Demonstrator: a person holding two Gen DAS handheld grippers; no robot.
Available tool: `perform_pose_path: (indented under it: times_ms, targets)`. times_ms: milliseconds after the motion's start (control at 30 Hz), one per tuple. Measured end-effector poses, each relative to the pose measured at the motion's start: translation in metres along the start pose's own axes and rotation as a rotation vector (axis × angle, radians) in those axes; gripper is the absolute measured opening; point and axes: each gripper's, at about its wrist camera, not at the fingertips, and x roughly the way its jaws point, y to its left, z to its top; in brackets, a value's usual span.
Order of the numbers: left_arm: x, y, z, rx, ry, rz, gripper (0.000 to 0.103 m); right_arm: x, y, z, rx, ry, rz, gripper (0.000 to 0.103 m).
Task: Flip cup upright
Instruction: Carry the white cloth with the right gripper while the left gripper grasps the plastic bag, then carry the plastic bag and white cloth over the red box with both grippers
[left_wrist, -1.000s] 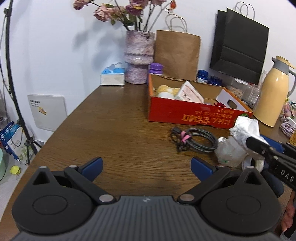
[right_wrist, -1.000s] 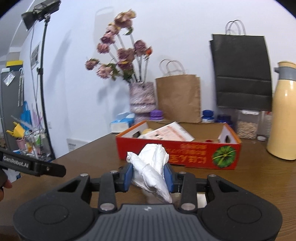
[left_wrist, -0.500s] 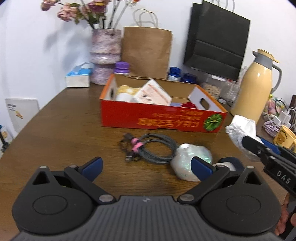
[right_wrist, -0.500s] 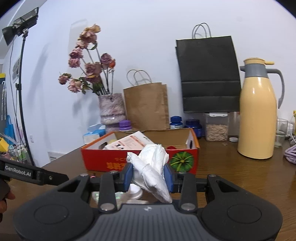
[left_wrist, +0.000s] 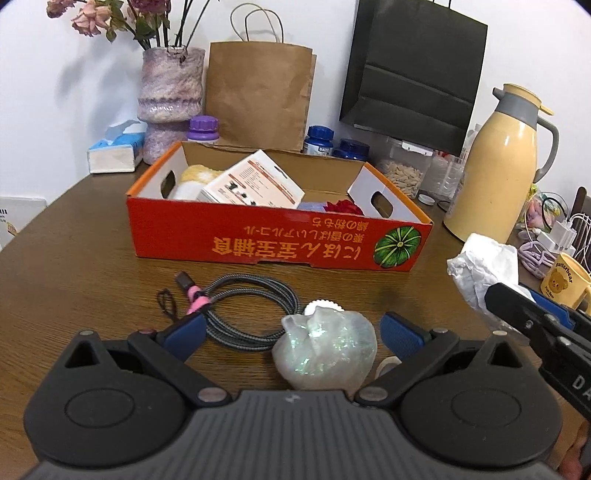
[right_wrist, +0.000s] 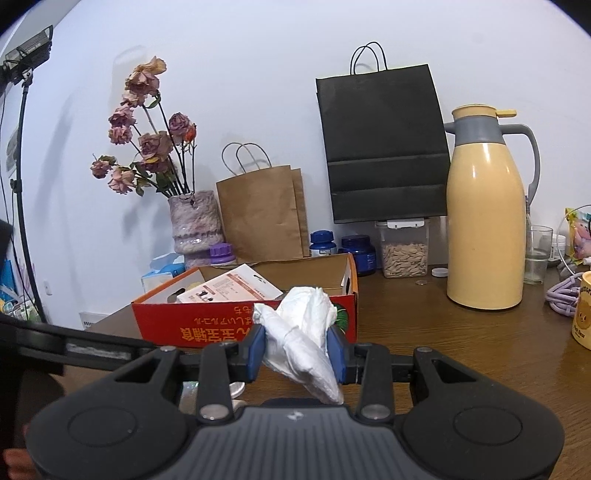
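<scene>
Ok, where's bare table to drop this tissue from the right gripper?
Bare wood lies left of the coiled cable, in front of the red box, and between the box's right end and the yellow thermos. Crowded: around the iridescent cup between the left gripper's fingers, and by the yellow mug.

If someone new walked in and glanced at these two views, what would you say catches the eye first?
Probably the long red cardboard box with orange lettering across the middle of the brown wooden table, and the tall cream-yellow thermos jug at the right. Closer in, the right claw is shut on a crumpled white tissue, while the open left claw flanks an iridescent translucent cup beside a coiled grey cable.
</scene>
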Motion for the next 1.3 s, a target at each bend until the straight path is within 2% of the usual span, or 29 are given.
perform_pose_path:
  times_ms: [100,267,367,433,500,700,1033,1300]
  targets:
    - [0.006,-0.001,-0.003,0.006,0.009,-0.006,0.100,0.000,0.001,-0.001,0.000,-0.001,-0.002,0.036]
    - [0.014,0.003,-0.008,-0.013,0.040,-0.036,0.090,0.000,0.002,-0.001,-0.007,-0.003,-0.006,0.036]
    - [0.014,0.006,-0.010,-0.024,0.042,-0.059,0.077,0.000,0.002,-0.002,-0.009,-0.001,-0.008,0.036]
    - [0.014,0.005,-0.011,-0.021,0.048,-0.080,0.059,0.000,0.003,-0.002,-0.011,0.000,-0.008,0.036]
    - [0.013,0.006,-0.012,-0.023,0.055,-0.111,0.049,0.001,0.003,-0.002,-0.015,-0.001,-0.006,0.036]
    - [0.003,0.011,-0.012,-0.032,0.023,-0.107,0.042,0.001,0.004,-0.003,-0.022,-0.004,-0.010,0.036]
    - [-0.025,0.020,-0.009,-0.024,-0.050,-0.088,0.040,0.002,0.006,-0.003,-0.032,0.001,-0.016,0.036]
    - [-0.036,0.027,0.006,-0.022,-0.076,-0.064,0.040,0.003,0.016,0.004,-0.061,-0.001,0.001,0.036]
